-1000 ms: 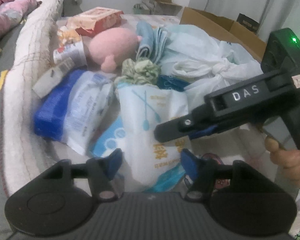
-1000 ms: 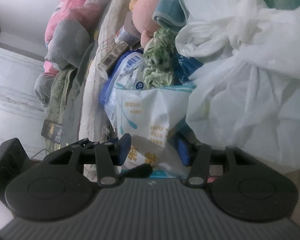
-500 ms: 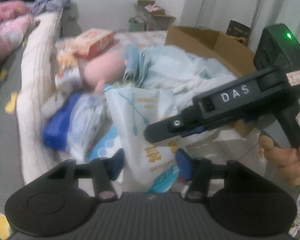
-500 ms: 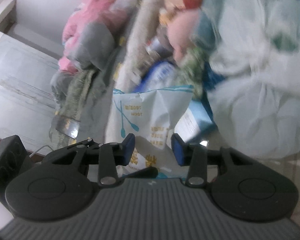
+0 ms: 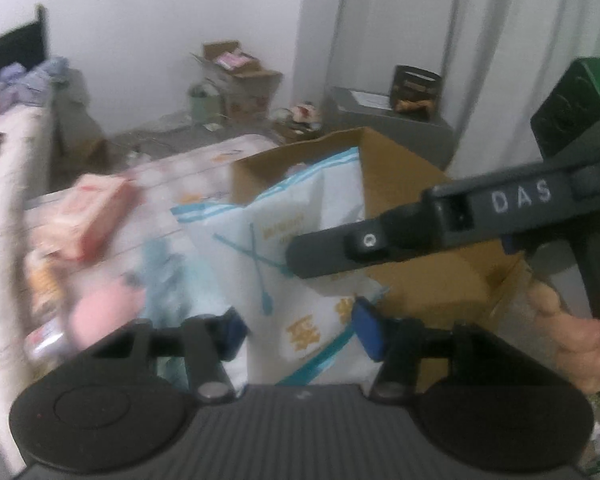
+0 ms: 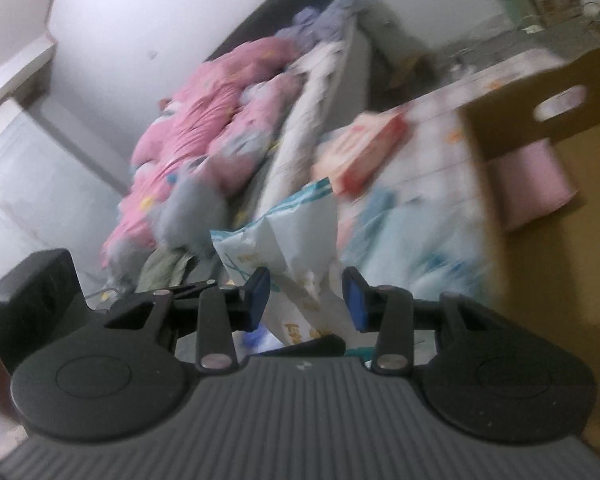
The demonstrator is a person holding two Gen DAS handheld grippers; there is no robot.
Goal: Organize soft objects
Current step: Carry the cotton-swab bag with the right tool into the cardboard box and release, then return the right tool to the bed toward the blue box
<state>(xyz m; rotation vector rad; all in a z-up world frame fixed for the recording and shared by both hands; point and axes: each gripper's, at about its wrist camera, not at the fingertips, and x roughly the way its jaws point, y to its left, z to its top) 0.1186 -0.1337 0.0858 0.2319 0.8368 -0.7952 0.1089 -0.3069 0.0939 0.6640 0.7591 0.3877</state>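
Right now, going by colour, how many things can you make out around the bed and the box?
Pink: 3 - quilt, plush toy, roll inside the box
White and blue: 1 - soft packet, held between both claws
Red and pink: 1 - flat carton
Brown: 1 - cardboard box
Total: 6; the rest is too blurred to count.

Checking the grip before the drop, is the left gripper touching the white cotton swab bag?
Touching. The left wrist view shows the left gripper with both blue pads pressed against the white bag.
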